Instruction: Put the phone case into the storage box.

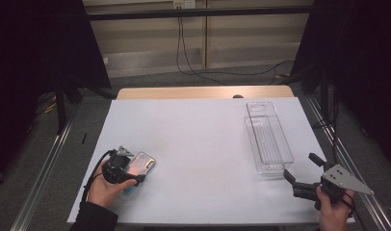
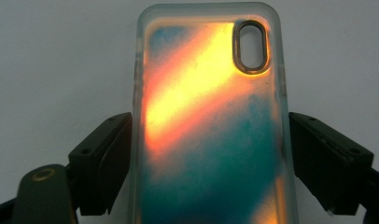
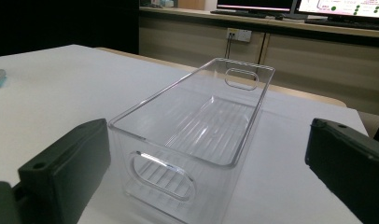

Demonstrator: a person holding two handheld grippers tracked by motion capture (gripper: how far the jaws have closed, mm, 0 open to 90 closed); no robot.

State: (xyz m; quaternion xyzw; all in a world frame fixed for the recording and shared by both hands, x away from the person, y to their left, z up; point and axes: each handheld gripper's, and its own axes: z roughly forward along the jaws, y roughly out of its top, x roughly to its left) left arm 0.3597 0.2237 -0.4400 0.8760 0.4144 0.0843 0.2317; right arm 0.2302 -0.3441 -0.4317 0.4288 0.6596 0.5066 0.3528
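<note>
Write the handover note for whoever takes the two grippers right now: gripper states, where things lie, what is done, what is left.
Left gripper: jaws straddle the phone case, which lies flat on the white table; the jaw on the view's left looks to touch its edge, the other stands just apart; no firm grip yet.
Right gripper: open, empty, beside the near end of the clear bin.
Bin holds nothing.
Done: left gripper lined up on the case.
Left, probably: grip the case, lift it, place it in the bin.

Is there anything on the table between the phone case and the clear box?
Nothing visible. The phone case lies between the left tongs, and only bare white table stretches across to the clear box.
</note>
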